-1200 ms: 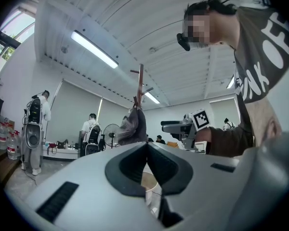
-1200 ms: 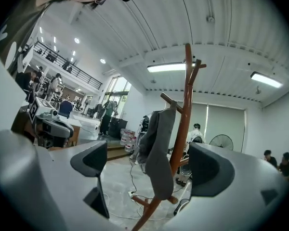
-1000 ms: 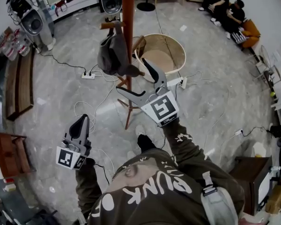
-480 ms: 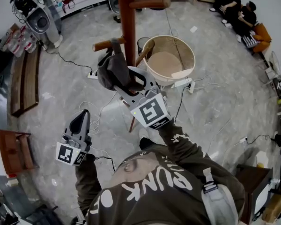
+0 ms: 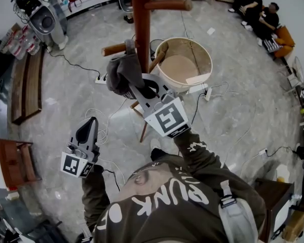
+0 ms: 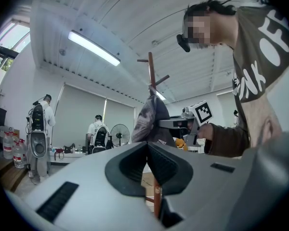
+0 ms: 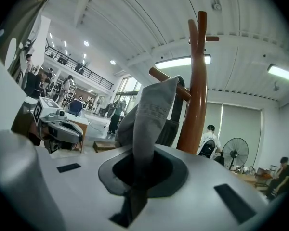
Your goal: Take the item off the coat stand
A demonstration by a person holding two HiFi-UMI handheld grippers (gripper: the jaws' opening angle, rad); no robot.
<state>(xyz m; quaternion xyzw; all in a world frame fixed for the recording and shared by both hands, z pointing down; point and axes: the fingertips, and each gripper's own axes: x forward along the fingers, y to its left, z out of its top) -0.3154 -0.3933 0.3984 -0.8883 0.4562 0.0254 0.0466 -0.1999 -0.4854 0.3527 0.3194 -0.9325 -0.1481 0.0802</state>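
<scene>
A dark grey cloth item (image 5: 122, 72), like a cap, hangs from a short peg (image 5: 114, 49) of the brown wooden coat stand (image 5: 141, 24). My right gripper (image 5: 142, 87) reaches level to the item's lower edge; its jaws have just been closing and now pinch the cloth. In the right gripper view the grey fabric (image 7: 151, 114) runs down between the pads of the right gripper (image 7: 137, 177), with the pole (image 7: 195, 90) just behind. My left gripper (image 5: 87, 128) hangs lower left, away from the stand, shut and empty. From the left gripper (image 6: 147, 165) the item (image 6: 151, 121) shows ahead.
A round wooden tub (image 5: 207, 59) stands on the floor right behind the stand. Power strips and cables (image 5: 102, 79) lie round the stand's foot. Wooden benches (image 5: 20, 85) line the left side. People sit at the far right (image 5: 258, 14).
My right gripper has moved up and left to the hanging item and its wide-open jaws have closed on the cloth. The left gripper has barely shifted.
</scene>
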